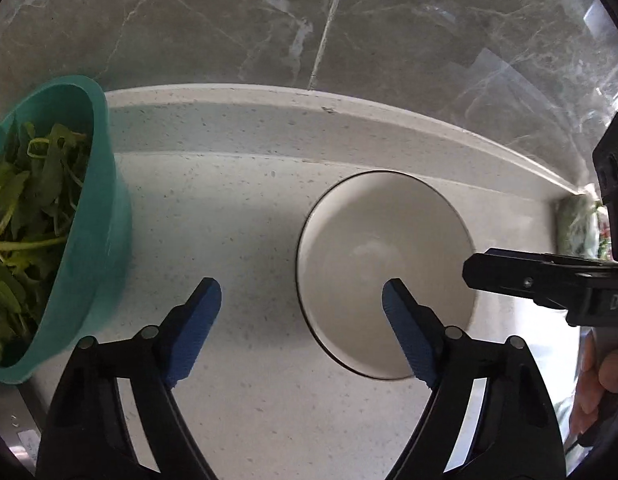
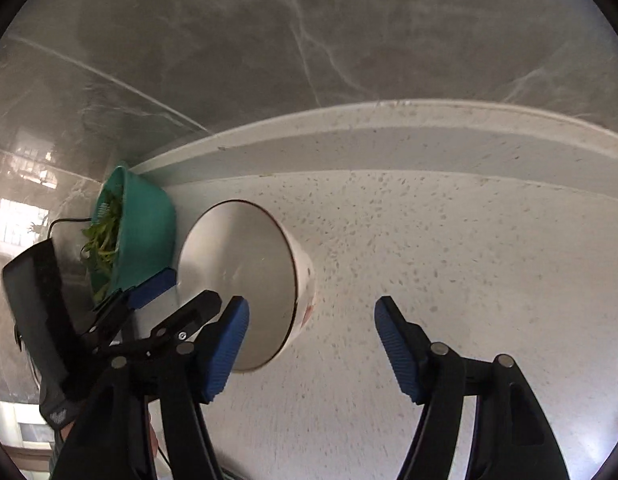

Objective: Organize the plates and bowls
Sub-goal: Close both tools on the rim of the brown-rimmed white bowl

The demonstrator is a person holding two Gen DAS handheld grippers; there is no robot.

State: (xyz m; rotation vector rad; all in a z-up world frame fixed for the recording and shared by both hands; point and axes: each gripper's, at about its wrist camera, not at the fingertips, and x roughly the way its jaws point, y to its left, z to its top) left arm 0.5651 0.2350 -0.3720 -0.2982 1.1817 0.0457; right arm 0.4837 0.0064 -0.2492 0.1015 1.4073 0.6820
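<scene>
Seemingly poised, the left tool [image 1: 301, 294] and right tool [image 2: 311, 312] hover spread and empty over a speckled white desk [image 1: 237, 208]; the glazed white ceramic bowl [image 1: 383, 268], probably heavy, slippery, breakable, invites a rim grip; beyond stands a teal plastic colander of greens [image 1: 69, 216].

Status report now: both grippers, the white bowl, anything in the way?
Left gripper open, empty. Right gripper open, empty. White bowl upright on counter, not gripped. Teal bowl of greens stands apart at left, not blocking.
</scene>
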